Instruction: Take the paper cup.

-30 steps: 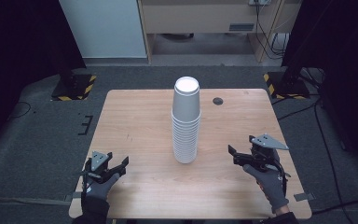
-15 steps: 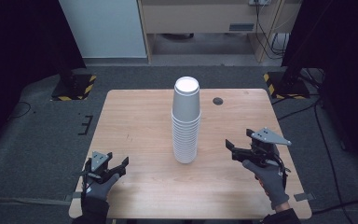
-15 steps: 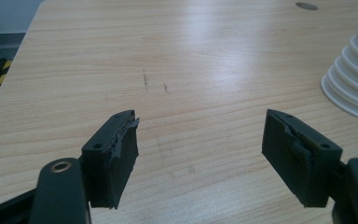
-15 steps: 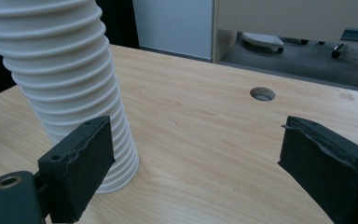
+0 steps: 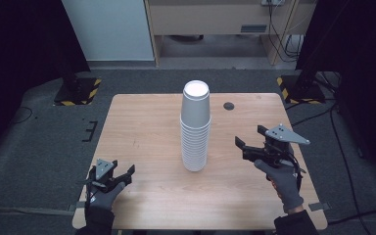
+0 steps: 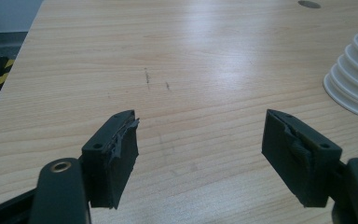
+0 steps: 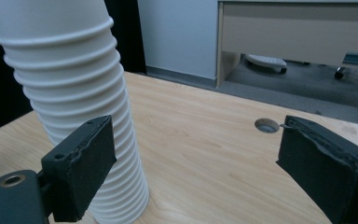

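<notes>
Paper cups (image 5: 195,128) look light and crushable, so the open right gripper (image 5: 248,145) should pinch the top one gently, while the left gripper (image 5: 118,176) waits open too

The setting is a laboratory or test room arranged for recording. A plain wooden table (image 5: 142,122) with a round cable grommet hole (image 5: 229,105) stands on grey carpet flooring (image 5: 44,142). Black curtains (image 5: 24,34) enclose both sides. Stand bases with yellow-black hazard tape (image 5: 77,91) sit at the table's far corners. Cables (image 5: 279,29) hang beside a beige cabinet (image 5: 210,19) at the back.
</notes>
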